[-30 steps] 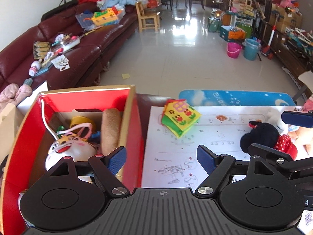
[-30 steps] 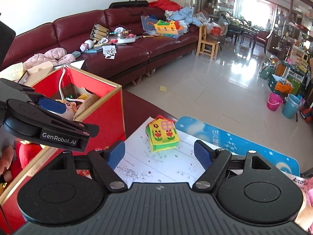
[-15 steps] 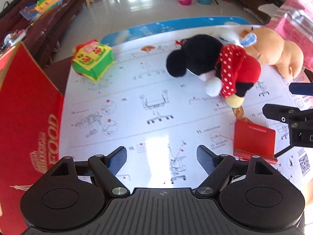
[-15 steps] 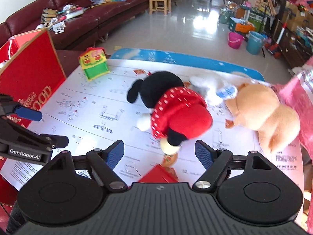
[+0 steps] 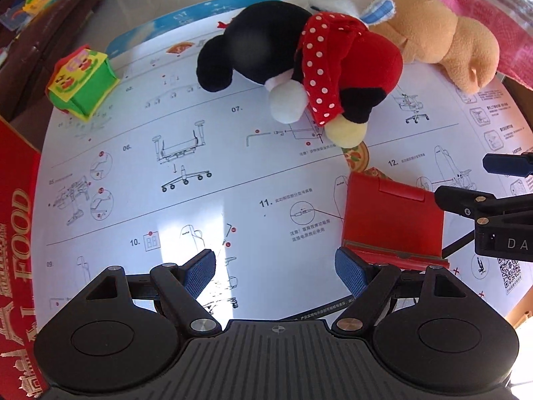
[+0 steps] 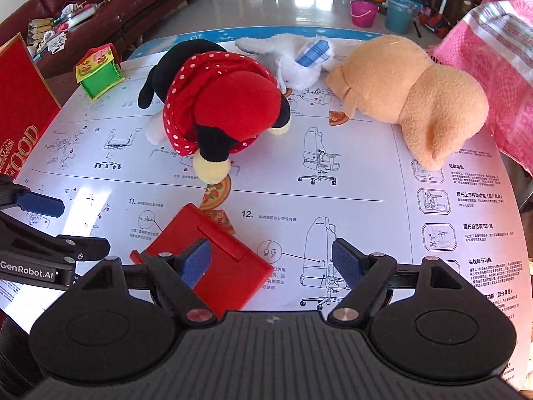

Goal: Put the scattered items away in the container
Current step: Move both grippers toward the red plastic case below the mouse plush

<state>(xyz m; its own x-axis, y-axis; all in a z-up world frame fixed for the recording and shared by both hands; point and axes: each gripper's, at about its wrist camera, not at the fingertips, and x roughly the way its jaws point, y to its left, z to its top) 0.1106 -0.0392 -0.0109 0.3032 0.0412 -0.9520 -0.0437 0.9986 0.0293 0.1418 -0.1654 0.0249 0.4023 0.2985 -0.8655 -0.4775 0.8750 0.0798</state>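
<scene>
Left wrist view: the left gripper hangs spread and empty over the instruction sheet; the red stand lies just right.

Right wrist view: the right gripper is spread too, one pad above the stand, which looks stiff, light, probably slick; its edges seem best to pinch.

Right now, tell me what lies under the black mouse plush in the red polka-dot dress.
Under the black mouse plush: the white instruction sheet and a round pizza-print card, partly tucked beneath its yellow foot. Anything further under the body is hidden.
</scene>
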